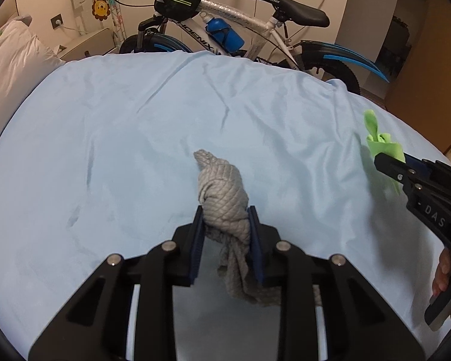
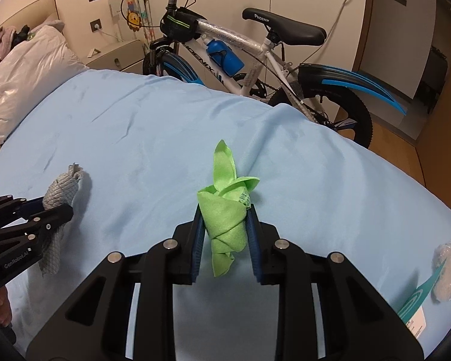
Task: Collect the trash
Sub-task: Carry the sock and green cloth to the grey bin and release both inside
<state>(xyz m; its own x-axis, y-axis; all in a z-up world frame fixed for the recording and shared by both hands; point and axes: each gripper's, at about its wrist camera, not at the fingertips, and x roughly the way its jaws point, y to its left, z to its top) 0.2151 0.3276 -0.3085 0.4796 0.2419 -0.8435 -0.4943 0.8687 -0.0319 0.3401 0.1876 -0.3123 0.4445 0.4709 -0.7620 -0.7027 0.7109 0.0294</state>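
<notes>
My left gripper [image 1: 225, 215] is shut on a knotted grey cloth [image 1: 222, 192] and holds it above the light blue bed sheet [image 1: 120, 138]. My right gripper [image 2: 225, 212] is shut on a crumpled green cloth [image 2: 225, 207] and holds it above the sheet [image 2: 141, 138]. In the left wrist view the right gripper [image 1: 385, 159] shows at the right edge with the green cloth [image 1: 378, 138]. In the right wrist view the left gripper [image 2: 60, 207] shows at the left edge with the grey cloth [image 2: 61, 192].
A clear plastic wrapper with a teal and white label [image 2: 445, 273] lies on the sheet at the right. A white and blue bicycle [image 2: 240, 51] stands beyond the far side of the bed. A white pillow [image 2: 27, 75] lies at the far left.
</notes>
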